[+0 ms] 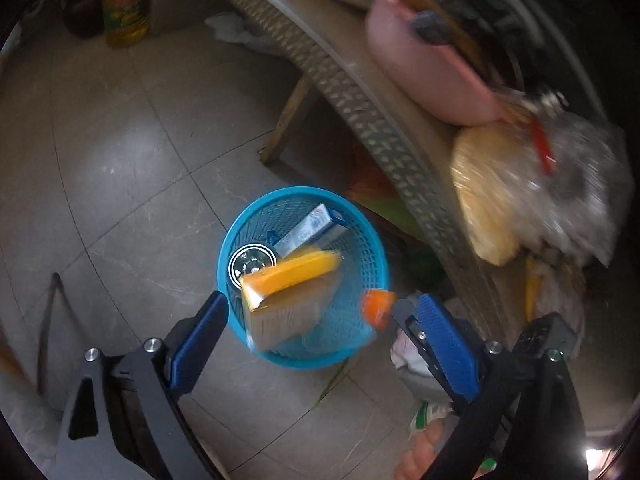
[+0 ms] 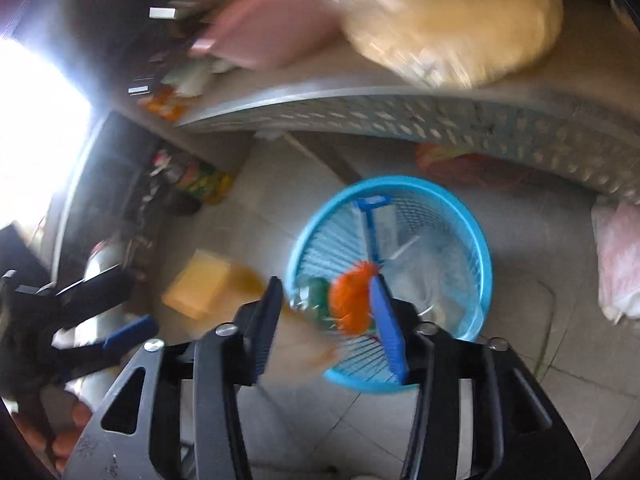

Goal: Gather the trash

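Note:
A blue mesh basket point(image 1: 298, 191) point(image 2: 400, 179) stands on the tiled floor beside a table. Inside lie a silver box point(image 1: 308, 228) and a round can point(image 1: 252, 264). My left gripper point(image 1: 320, 304) hangs open above the basket. A blurred yellow carton point(image 1: 288, 292) point(image 2: 200, 284) sits loose between its fingers, touching neither pad. My right gripper point(image 2: 326, 282) is over the basket's near rim. A blurred bottle with an orange cap point(image 2: 352, 300) point(image 1: 378, 307) lies between its fingers, against the right blue pad and not squeezed.
A woven-edged table point(image 1: 360, 100) runs above the basket, bearing a pink basin point(image 1: 420, 72) and a clear bag of yellow stuff point(image 1: 488, 192). Its wooden leg point(image 1: 288, 120) stands behind the basket. An oil bottle point(image 1: 124, 12) is far left. A person's toes point(image 1: 420, 452) show below.

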A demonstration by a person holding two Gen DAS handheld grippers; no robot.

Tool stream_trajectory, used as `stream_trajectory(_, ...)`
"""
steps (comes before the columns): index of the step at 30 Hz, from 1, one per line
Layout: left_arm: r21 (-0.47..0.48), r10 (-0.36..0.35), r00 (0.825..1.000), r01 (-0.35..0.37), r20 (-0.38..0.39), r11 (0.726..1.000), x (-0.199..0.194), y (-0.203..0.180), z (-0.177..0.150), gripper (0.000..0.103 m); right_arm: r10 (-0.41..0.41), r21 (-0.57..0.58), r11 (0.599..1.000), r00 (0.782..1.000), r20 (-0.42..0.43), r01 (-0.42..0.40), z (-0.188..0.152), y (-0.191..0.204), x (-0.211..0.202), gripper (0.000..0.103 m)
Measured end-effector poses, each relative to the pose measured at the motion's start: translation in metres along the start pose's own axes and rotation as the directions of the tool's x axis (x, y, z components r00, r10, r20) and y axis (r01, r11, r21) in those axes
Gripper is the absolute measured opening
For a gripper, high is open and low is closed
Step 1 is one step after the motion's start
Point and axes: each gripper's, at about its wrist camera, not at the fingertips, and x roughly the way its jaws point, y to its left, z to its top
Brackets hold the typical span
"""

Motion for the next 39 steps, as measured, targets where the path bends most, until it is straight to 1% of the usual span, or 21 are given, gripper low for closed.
stream_trajectory(1,-0.016,-0.004,1.0,0.004,-0.009,1.0,0.004,0.003,0.0,0.093,0.007,0.014,1.0,1.0,-0.007,-0.006,0.001,-0.004,0.005,0.046)
stream_trajectory(3,-0.051,-0.039,0.999,0.038,-0.025,0.998,0.009,0.01,-0.002,0.093,0.006,0.013,1.0,1.0,-0.005,-0.005,-0.001,-0.005,0.007,0.047)
stream_trajectory(5,-0.04,-0.044,0.999,0.043,-0.028,0.998,0.006,0.013,-0.006,0.093,-0.002,-0.012,1.0,1.0,0.01,0.003,-0.005,-0.003,0.001,0.048)
stream_trajectory(8,-0.013,-0.043,0.999,0.043,0.009,0.999,-0.013,0.013,-0.01,0.093,-0.012,-0.041,0.999,1.0,0.027,0.013,-0.013,0.0,-0.01,0.049)
stream_trajectory(11,0.023,-0.065,0.997,0.064,0.052,0.998,-0.043,0.004,-0.019,0.093,-0.023,-0.081,0.996,0.998,0.056,0.027,-0.022,0.005,-0.026,0.05)
stream_trajectory(13,0.066,-0.075,0.993,0.069,0.093,0.995,-0.072,-0.004,-0.03,0.093,-0.029,-0.111,0.993,0.996,0.087,0.038,-0.034,0.008,-0.047,0.052)
stream_trajectory(15,0.101,-0.091,0.988,0.078,0.128,0.992,-0.099,-0.009,-0.043,0.093,-0.03,-0.152,0.987,0.992,0.119,0.048,-0.05,0.015,-0.075,0.055)
stream_trajectory(17,0.156,-0.118,0.977,0.09,0.175,0.984,-0.138,-0.014,-0.065,0.093,-0.018,-0.201,0.978,0.988,0.153,0.049,-0.067,0.024,-0.105,0.061)
stream_trajectory(18,0.184,-0.122,0.971,0.083,0.208,0.979,-0.159,-0.017,-0.079,0.093,-0.01,-0.235,0.971,0.985,0.17,0.05,-0.079,0.031,-0.124,0.063)
stream_trajectory(20,0.234,-0.135,0.956,0.073,0.262,0.97,-0.195,-0.02,-0.107,0.093,-0.001,-0.297,0.953,0.981,0.195,0.06,-0.099,0.043,-0.155,0.071)
stream_trajectory(21,0.264,-0.137,0.944,0.056,0.3,0.963,-0.218,-0.021,-0.127,0.094,0.002,-0.332,0.941,0.977,0.215,0.071,-0.111,0.051,-0.174,0.073)
stream_trajectory(23,0.296,-0.141,0.92,0.029,0.365,0.955,-0.253,-0.02,-0.164,0.097,0.014,-0.391,0.916,0.965,0.262,0.093,-0.133,0.065,-0.207,0.086)
stream_trajectory(24,0.296,-0.135,0.909,0.013,0.395,0.955,-0.268,-0.018,-0.182,0.097,0.015,-0.425,0.898,0.956,0.292,0.116,-0.148,0.073,-0.227,0.089)
stream_trajectory(25,0.29,-0.125,0.899,-0.002,0.42,0.957,-0.279,-0.015,-0.197,0.097,0.012,-0.447,0.884,0.948,0.318,0.139,-0.159,0.079,-0.241,0.093)
stream_trajectory(26,0.281,-0.113,0.886,-0.02,0.45,0.96,-0.291,-0.013,-0.215,0.097,0.011,-0.47,0.867,0.937,0.349,0.164,-0.172,0.086,-0.257,0.095)
stream_trajectory(28,0.247,-0.085,0.859,-0.05,0.506,0.968,-0.312,-0.007,-0.25,0.097,0.009,-0.501,0.84,0.92,0.392,0.206,-0.195,0.098,-0.28,0.095)
stream_trajectory(32,0.128,0.027,0.794,-0.131,0.608,0.983,-0.333,0.005,-0.314,0.097,0.0,-0.543,0.804,0.912,0.41,0.244,-0.231,0.116,-0.307,0.095)
stream_trajectory(33,0.101,0.051,0.784,-0.143,0.618,0.985,-0.334,0.006,-0.329,0.097,-0.005,-0.55,0.795,0.91,0.415,0.255,-0.241,0.119,-0.313,0.095)
stream_trajectory(35,0.058,0.107,0.778,-0.181,0.619,0.982,-0.333,0.009,-0.35,0.097,-0.007,-0.562,0.781,0.904,0.427,0.271,-0.255,0.124,-0.321,0.095)
stream_trajectory(38,0.018,0.159,0.789,-0.21,0.593,0.978,-0.328,0.014,-0.372,0.097,-0.009,-0.585,0.755,0.897,0.442,0.296,-0.275,0.129,-0.329,0.095)
stream_trajectory(39,-0.005,0.188,0.791,-0.229,0.582,0.974,-0.325,0.016,-0.38,0.097,-0.012,-0.591,0.747,0.894,0.448,0.306,-0.283,0.13,-0.333,0.095)
